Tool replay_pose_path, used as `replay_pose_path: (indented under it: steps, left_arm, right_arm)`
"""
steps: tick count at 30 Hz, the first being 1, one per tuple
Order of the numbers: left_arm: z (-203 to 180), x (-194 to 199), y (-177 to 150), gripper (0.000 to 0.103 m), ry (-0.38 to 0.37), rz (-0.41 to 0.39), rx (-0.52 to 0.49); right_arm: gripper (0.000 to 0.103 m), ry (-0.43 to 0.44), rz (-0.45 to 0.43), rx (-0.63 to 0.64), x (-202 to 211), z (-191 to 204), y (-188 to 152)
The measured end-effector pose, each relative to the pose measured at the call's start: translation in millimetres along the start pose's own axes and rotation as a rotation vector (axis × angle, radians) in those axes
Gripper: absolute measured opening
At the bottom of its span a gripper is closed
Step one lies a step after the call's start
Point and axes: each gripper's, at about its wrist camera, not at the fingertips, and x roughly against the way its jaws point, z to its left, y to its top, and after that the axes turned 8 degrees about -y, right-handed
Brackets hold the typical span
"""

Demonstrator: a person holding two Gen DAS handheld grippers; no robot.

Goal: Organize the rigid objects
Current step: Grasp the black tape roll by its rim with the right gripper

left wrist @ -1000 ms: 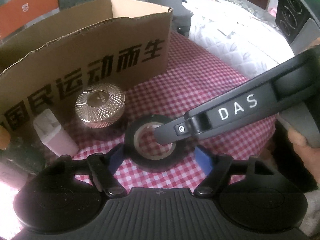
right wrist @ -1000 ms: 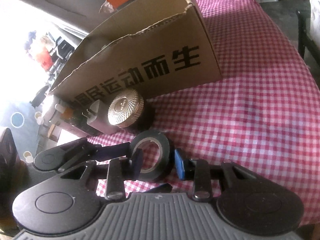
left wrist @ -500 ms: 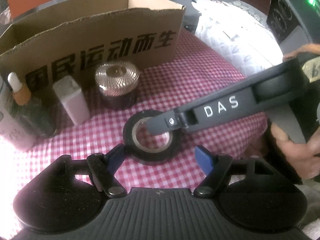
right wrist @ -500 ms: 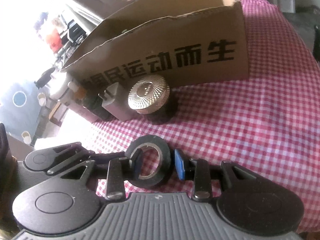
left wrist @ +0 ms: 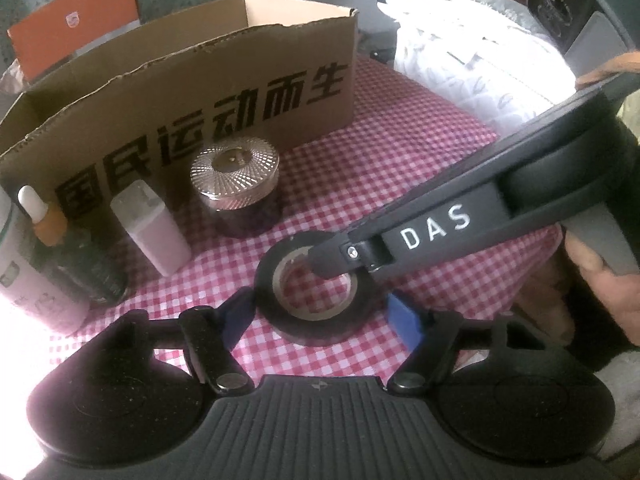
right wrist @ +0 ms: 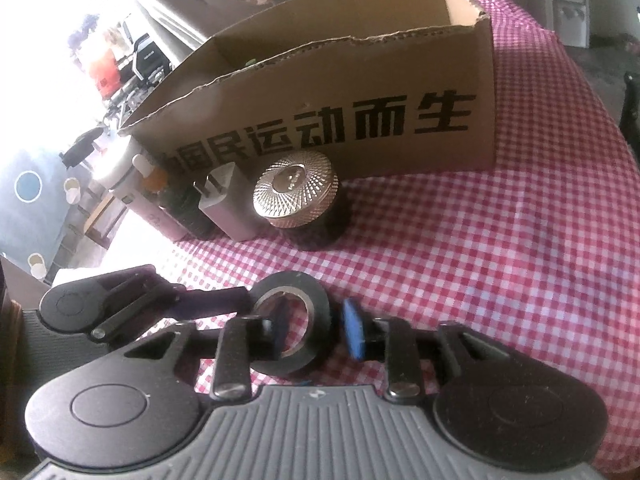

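Note:
A black roll of tape (left wrist: 316,300) lies flat on the red checked cloth. My left gripper (left wrist: 320,316) is open, its blue pads on either side of the roll. My right gripper (right wrist: 316,328) straddles the roll's wall (right wrist: 320,304), one finger inside the hole, one outside; a gap still shows, so it is open. It enters the left wrist view from the right, its tip (left wrist: 324,264) in the hole. Behind stand a gold-lidded jar (left wrist: 236,188), a pink rectangular bottle (left wrist: 150,228) and a dropper bottle (left wrist: 44,220), before the open cardboard box (left wrist: 224,92).
A white cylinder (left wrist: 24,272) stands at the far left by a dark bottle (left wrist: 88,268). White padded material (left wrist: 472,60) lies at the back right. An orange box (left wrist: 76,28) sits behind the cardboard box. The cloth to the right of the box (right wrist: 540,220) is bare.
Both grippers have drawn back and tilted a little, so the box and bottles show more fully. The tape roll stays on the cloth, my right finger still in its hole.

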Motion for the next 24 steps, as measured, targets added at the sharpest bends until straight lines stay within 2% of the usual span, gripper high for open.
replay_pose_path:
  steps: [4, 13, 18, 24]
  left_arm:
    - [2.9, 0.4, 0.7, 0.065, 0.0, -0.004, 0.007]
    - [4.7, -3.6, 7.0, 0.07, -0.01, 0.01, 0.02]
    - [5.9, -4.1, 9.3, 0.067, 0.0, 0.0, 0.036]
    - [12.9, -1.5, 10.6, 0.067, 0.033, -0.02, 0.053]
  right_arm:
    - [0.023, 0.001, -0.003, -0.023, -0.7, -2.5, 0.5]
    - [0.022, -0.022, -0.014, 0.037, 0.1, 3.1, -0.3]
    - [0.022, -0.038, -0.025, 0.086, -1.0, 10.5, 1.1]
    - [0.019, -0.006, -0.032, 0.08, -3.2, 11.8, 11.8]
